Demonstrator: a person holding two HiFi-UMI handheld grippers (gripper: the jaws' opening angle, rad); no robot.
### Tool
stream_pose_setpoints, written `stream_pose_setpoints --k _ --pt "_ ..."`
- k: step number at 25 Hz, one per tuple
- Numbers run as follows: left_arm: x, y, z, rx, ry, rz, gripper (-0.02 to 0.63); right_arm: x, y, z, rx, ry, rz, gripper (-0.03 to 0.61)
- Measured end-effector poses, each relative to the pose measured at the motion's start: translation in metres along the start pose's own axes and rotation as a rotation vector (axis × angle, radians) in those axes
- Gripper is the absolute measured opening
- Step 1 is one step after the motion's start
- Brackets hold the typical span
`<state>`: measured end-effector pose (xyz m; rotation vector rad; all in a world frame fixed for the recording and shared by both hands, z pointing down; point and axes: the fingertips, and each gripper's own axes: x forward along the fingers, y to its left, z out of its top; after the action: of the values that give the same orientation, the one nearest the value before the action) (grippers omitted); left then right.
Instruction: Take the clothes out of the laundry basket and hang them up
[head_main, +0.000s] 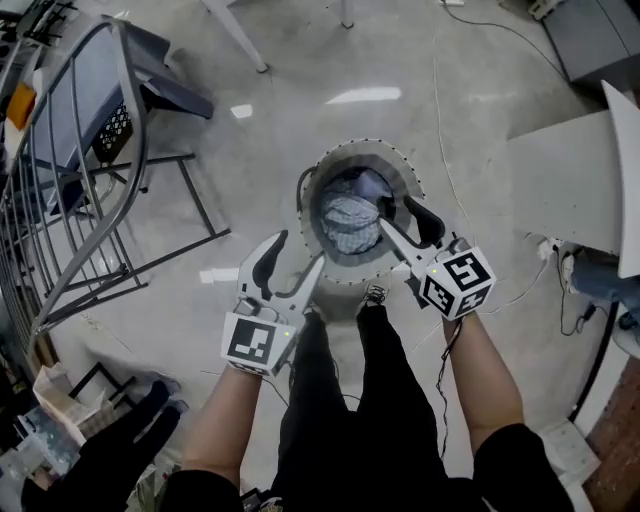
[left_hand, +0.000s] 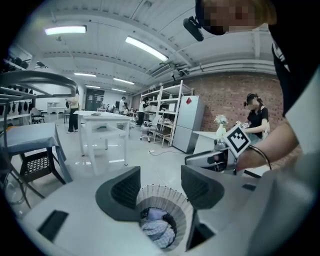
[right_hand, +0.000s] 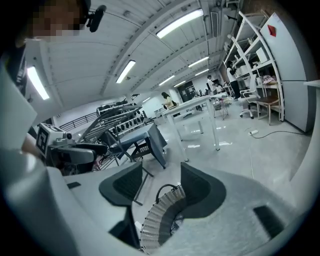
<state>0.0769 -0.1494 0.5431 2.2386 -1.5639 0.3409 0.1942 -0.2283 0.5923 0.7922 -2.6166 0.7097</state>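
Setting: workshop hall with a polished grey concrete floor (head_main: 330, 60); a metal drying rack (head_main: 95, 190) is placed at the left.

Laundry basket (head_main: 400, 165): round, ribbed, upright on the floor just ahead of the person's feet. Clothes (head_main: 350, 222) are bunched inside, a checked garment uppermost.

Left gripper (head_main: 302, 247): jaws held apart, nothing between the pads, poised outside the near-left rim.

Right gripper (head_main: 397, 213): jaws likewise parted and empty, seen over the right rim, and judged the nearer to the clothes.

The clothes lie below and ahead of both tools, so a downward reach into the mouth is called for.

Round slatted laundry basket (head_main: 402, 172) upright on floor, crumpled clothes (head_main: 350, 220) inside.
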Motion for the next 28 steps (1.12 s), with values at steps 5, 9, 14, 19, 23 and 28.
stream_pose_setpoints --k 5,9,14,19,23,28 --pt "0.028 0.01 -0.041 -0.01 0.034 0.02 0.232 0.034 -0.024 -0.05 0.02 0.067 0.023 0.249" --pt "0.048 0.02 -0.07 -0.027 0.063 0.012 0.232 0.061 -0.038 -0.095 0.04 0.116 0.027 0.25" --pt "0.07 0.04 -0.11 -0.022 0.074 0.001 0.232 0.098 -0.055 -0.154 0.046 0.186 0.024 0.253" --pt "0.088 0.064 -0.151 -0.037 0.097 -0.006 0.232 0.137 -0.072 -0.209 0.068 0.232 0.014 0.259" --pt "0.1 0.08 -0.183 -0.028 0.119 -0.014 0.232 0.168 -0.088 -0.257 0.074 0.283 0.007 0.269" --pt "0.114 0.086 -0.219 -0.013 0.148 -0.039 0.232 0.197 -0.112 -0.317 0.097 0.365 -0.007 0.291"
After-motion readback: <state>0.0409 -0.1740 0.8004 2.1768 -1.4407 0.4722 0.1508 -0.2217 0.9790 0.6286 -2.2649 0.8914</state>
